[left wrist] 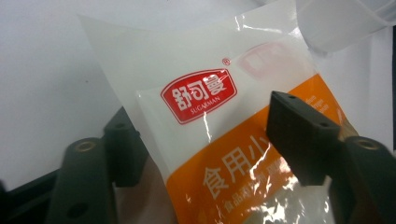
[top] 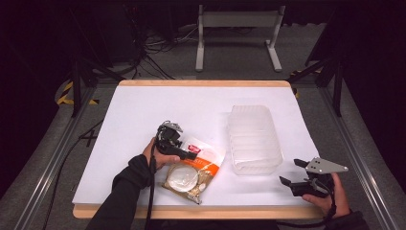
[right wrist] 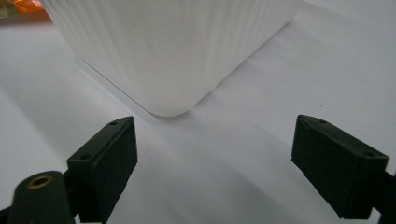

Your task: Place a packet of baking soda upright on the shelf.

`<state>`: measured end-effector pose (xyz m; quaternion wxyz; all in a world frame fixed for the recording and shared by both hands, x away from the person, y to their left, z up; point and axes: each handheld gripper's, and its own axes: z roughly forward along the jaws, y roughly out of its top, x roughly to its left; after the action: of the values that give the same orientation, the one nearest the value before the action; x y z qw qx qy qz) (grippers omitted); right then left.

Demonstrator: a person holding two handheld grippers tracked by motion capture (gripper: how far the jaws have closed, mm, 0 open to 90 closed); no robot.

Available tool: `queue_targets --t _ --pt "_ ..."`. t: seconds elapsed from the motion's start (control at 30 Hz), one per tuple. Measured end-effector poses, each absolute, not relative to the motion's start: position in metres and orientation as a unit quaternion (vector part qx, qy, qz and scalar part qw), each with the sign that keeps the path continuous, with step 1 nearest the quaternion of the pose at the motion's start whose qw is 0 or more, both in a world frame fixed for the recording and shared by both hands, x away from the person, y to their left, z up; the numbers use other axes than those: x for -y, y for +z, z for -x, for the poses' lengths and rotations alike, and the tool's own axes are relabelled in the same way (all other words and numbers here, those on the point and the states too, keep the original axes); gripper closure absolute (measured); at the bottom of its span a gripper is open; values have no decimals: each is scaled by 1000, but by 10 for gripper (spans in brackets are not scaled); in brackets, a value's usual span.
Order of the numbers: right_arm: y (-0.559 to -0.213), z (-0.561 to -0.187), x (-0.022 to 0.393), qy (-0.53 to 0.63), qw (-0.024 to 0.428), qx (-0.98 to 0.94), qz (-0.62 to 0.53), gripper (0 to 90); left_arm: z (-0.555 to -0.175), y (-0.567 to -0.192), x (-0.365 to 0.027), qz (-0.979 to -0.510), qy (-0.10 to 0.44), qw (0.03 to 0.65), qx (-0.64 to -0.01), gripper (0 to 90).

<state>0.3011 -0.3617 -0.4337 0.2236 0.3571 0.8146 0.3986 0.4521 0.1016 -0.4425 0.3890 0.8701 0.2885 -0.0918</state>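
Observation:
A clear bag (top: 195, 168) with an orange band and a red logo lies on the white sheet near the front edge, with white contents showing through it. My left gripper (top: 186, 151) is at the bag's upper left end. In the left gripper view the bag (left wrist: 205, 93) runs between the jaws of the left gripper (left wrist: 201, 121), over one pad and behind the other, and they stand wide apart. My right gripper (top: 292, 171) is open at the front right. In its own view the right gripper (right wrist: 215, 128) faces a corner of the translucent ribbed container (right wrist: 177, 51).
The translucent container (top: 253, 139) stands right of the bag, and its edge (left wrist: 336, 23) shows in the left gripper view. The white sheet (top: 158, 105) covers a wooden board. Beyond the table are a grey metal stand (top: 237, 33) and cables on the floor.

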Motion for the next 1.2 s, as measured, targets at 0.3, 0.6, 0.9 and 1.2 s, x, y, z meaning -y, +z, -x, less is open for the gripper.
queue_targets --t 0.3,0.6,0.9,1.2 --pt "-434 -301 362 402 218 -815 -356 152 -450 -440 -96 -881 -90 386 -259 777" --pt "-433 -302 361 401 220 -815 -356 153 -427 -410 -105 -865 -49 438 -237 898" --pt "-430 -304 360 404 224 -812 -356 153 -381 -375 -143 -839 21 494 -227 899" --pt "-430 -304 360 404 225 -812 -357 156 -353 -353 -160 -817 56 532 -218 899"
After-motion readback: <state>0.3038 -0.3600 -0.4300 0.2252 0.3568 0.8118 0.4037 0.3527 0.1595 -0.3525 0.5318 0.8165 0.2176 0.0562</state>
